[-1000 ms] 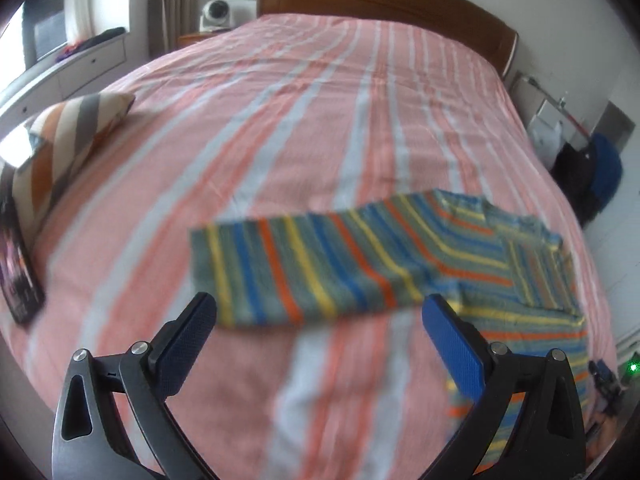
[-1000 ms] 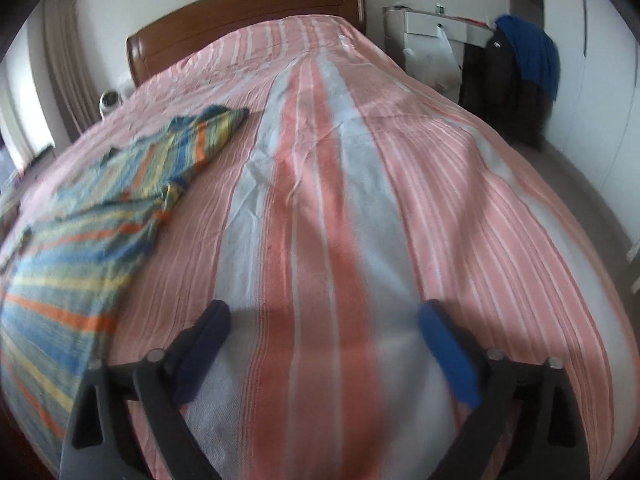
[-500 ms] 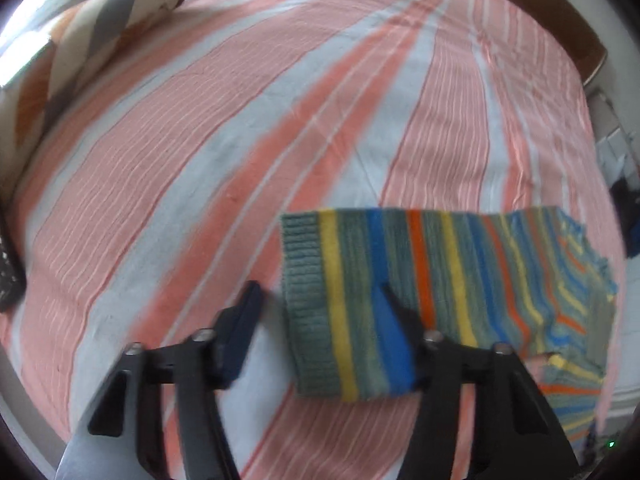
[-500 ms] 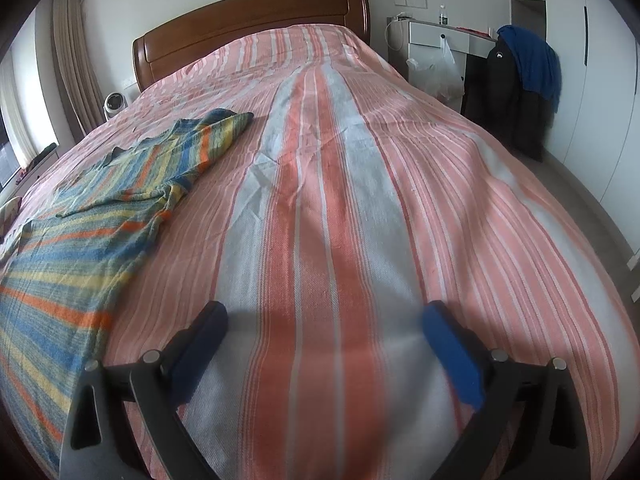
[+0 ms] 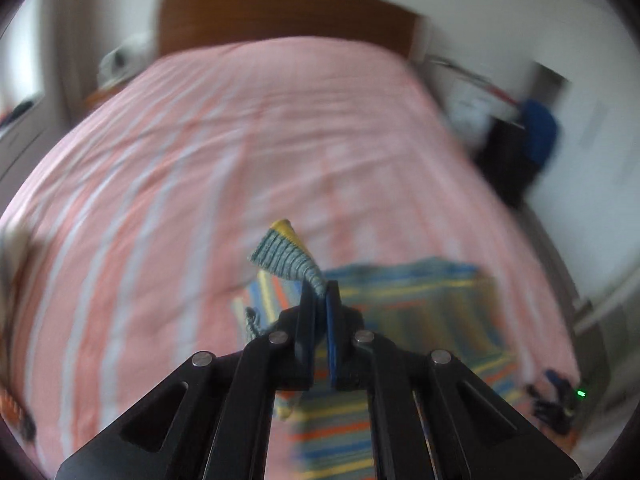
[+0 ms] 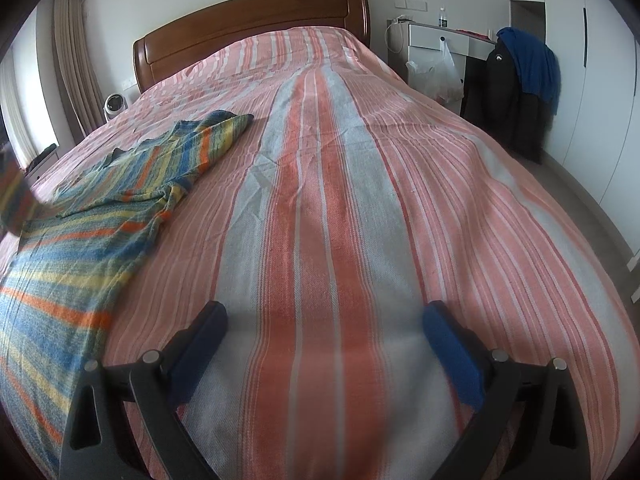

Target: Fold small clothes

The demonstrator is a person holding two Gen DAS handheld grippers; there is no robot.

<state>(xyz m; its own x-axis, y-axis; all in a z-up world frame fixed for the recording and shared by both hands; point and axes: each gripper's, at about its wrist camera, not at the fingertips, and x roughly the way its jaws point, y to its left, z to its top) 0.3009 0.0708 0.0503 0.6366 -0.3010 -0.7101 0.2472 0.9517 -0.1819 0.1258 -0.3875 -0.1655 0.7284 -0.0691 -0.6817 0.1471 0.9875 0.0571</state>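
A striped knit sweater (image 6: 100, 216) in blue, green, yellow and orange lies on the pink striped bed (image 6: 320, 184). In the blurred left wrist view my left gripper (image 5: 320, 292) is shut on the sleeve cuff (image 5: 286, 254), which sticks up from between the pads, lifted over the sweater's body (image 5: 408, 304). My right gripper (image 6: 324, 320) stands open just above bare bedspread to the right of the sweater, with nothing between its fingers. The other sleeve (image 6: 218, 132) lies stretched toward the headboard.
A wooden headboard (image 6: 252, 36) closes the far end of the bed. A white desk with a plastic bag (image 6: 436, 68) and dark and blue clothes on a chair (image 6: 524, 80) stand at the right. A small fan (image 6: 114, 106) sits at the left.
My left gripper went down over the sleeve cuff, closed on it and lifted it up and across toward the sweater's body. The right gripper stayed where it was.
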